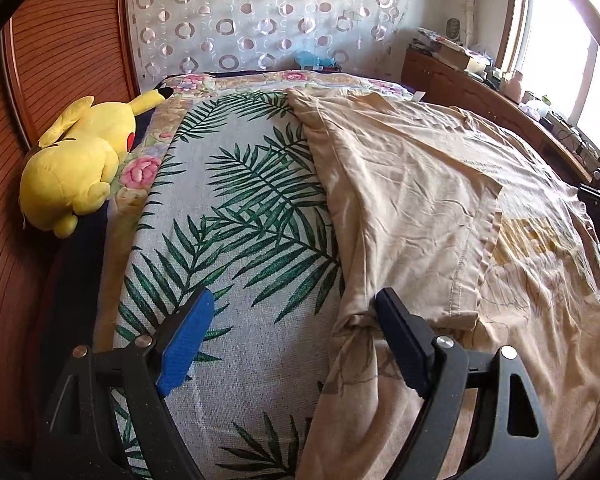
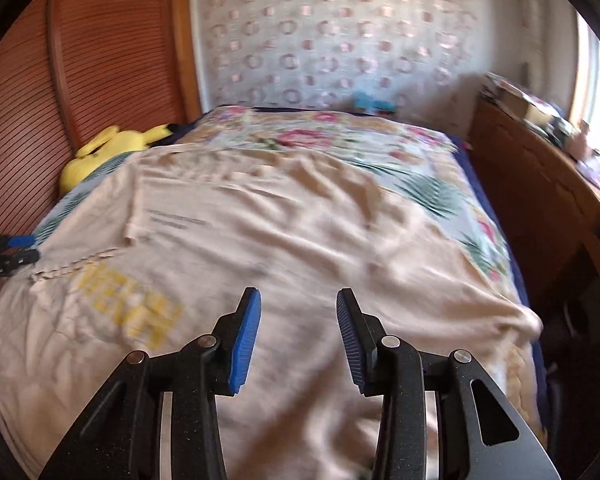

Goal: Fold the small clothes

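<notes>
Tee (image 1: 440,200), beige with a yellow print, lies spread on the leaf-print sheet (image 1: 240,200) over the bed. One side panel is already folded inward, its hemmed edge running toward the camera down the middle of the cloth.

Left to right: Pikachu plush (image 1: 80,160) sits at the bed's far-left edge by the wooden headboard, well clear of the shirt. Left gripper (image 1: 296,344) has its fingers spread wide and nothing clamped. Its right finger (image 1: 404,344) sits on or just over the bunched near-left corner of the shirt; the other is over bare sheet. So the shirt's left edge falls between the fingers. Contact vs hover: can't tell.

Right gripper (image 2: 298,336) hangs over the shirt's near-middle, fingers part-open and empty, cloth below and ahead. Shirt's long axis runs away from both cameras toward the curtain wall.

Judgement: the unfolded right side, with a bunched lump at the near-right edge (image 2: 528,324), is nearer the right gripper, so the next fold probably starts there.

Limits: right wrist view is motion-blurred, so print and creases are unreadable. Near hem is cut off behind both grippers. Collar not made out. Sideboard (image 1: 480,84) clutter on the right is too small to identify.
</notes>
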`<state>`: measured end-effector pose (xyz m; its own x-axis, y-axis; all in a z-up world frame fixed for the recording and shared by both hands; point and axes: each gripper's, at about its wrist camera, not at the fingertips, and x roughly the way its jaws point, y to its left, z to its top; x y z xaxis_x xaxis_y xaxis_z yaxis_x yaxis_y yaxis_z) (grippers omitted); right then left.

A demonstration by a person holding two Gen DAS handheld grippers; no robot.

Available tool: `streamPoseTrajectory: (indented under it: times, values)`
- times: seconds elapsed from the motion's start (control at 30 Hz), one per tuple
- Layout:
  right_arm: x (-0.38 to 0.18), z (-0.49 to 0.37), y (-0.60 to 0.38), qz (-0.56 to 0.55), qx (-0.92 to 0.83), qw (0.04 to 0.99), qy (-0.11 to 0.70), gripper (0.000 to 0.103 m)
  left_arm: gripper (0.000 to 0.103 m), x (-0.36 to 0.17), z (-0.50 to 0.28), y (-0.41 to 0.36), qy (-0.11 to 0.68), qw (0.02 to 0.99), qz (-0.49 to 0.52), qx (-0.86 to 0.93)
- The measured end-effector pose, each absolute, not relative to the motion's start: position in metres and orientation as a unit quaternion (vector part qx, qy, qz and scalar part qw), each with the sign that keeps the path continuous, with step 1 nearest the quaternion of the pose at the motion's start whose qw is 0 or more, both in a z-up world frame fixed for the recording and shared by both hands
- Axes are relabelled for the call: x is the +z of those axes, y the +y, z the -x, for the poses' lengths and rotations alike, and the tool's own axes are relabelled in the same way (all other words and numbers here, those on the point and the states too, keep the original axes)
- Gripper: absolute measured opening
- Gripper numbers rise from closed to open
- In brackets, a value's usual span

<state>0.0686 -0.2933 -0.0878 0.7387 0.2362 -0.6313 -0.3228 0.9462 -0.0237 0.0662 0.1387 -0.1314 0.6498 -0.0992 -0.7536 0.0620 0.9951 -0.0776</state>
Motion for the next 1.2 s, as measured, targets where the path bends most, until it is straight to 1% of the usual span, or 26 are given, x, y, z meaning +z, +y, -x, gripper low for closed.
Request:
streamPoseTrajectory:
  times: [0.13,0.17,0.2,0.27,0.43,0.67,0.8,1.1,1.13,1.17,1.2]
  values:
    - [-0.091,-0.055,-0.332,0.042,0.111,0.935,0.335,0.042,0.083,-0.131,-0.066,0.139,0.415,0.908,0.025,-0.046]
    - [-0.091,-0.053,-0.336,0.039,0.103,0.935,0.338,0.047,0.083,-0.13,-0.066,0.139,0.414,0.909,0.025,-0.047]
    - [-0.093,-0.049,-0.345,0.035,0.092,0.935,0.339,0.05,0.083,-0.128,-0.066,0.139,0.409,0.911,0.023,-0.048]
    - [-0.093,-0.044,-0.352,0.032,0.077,0.936,0.343,0.052,0.083,-0.122,-0.066,0.137,0.401,0.914,0.021,-0.049]
    - [-0.088,-0.036,-0.369,0.01,0.05,0.936,0.349,0.052,0.083,-0.103,-0.073,0.123,0.382,0.922,0.01,-0.063]
    - [-0.08,-0.039,-0.364,0.003,0.013,0.934,0.358,0.052,0.083,-0.085,-0.096,0.08,0.366,0.925,-0.029,-0.103]
    - [-0.082,-0.049,-0.354,-0.013,0.019,0.929,0.37,0.052,0.083,-0.089,-0.111,0.064,0.374,0.919,-0.037,-0.118]
    - [-0.081,-0.046,-0.349,-0.004,0.051,0.925,0.377,0.051,0.083,-0.113,-0.133,0.049,0.417,0.9,-0.042,-0.12]
    - [-0.081,-0.048,-0.347,-0.003,0.054,0.924,0.378,0.049,0.083,-0.115,-0.134,0.049,0.42,0.899,-0.042,-0.119]
    - [-0.081,-0.053,-0.347,0.0,0.056,0.924,0.379,0.044,0.083,-0.118,-0.135,0.049,0.423,0.897,-0.043,-0.117]
    - [-0.081,-0.052,-0.346,0.003,0.058,0.922,0.382,0.043,0.083,-0.12,-0.136,0.049,0.428,0.895,-0.046,-0.114]
